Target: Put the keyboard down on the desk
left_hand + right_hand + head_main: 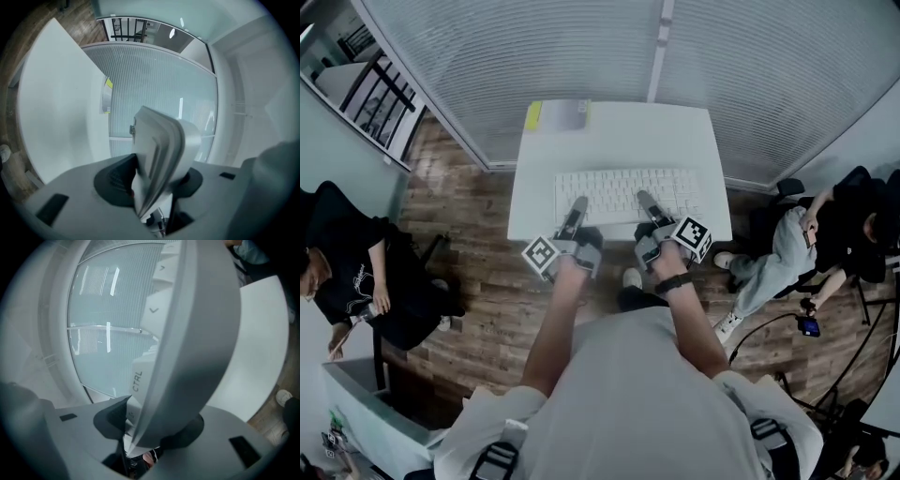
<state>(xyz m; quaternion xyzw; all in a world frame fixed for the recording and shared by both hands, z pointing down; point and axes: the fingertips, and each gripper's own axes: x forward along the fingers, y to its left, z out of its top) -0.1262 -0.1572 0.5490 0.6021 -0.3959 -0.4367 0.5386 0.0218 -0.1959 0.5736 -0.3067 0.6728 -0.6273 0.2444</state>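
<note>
A white keyboard [623, 195] hangs level over the white desk [614, 141], gripped along its near edge by both grippers. My left gripper [577, 208] is shut on the keyboard's left part, and the left gripper view shows the keyboard's edge [157, 154] pinched between the dark pads. My right gripper [649, 204] is shut on the right part; in the right gripper view the keyboard [187, 348] fills the middle, a key marked CTRL beside the pad. I cannot tell whether the keyboard touches the desk.
A grey and yellow notebook [558, 114] lies at the desk's far left corner. White blinds [581, 47] close off the far side. People sit on chairs at the left [347, 272] and right [825, 234] on the wooden floor. A white bin [366, 412] stands near left.
</note>
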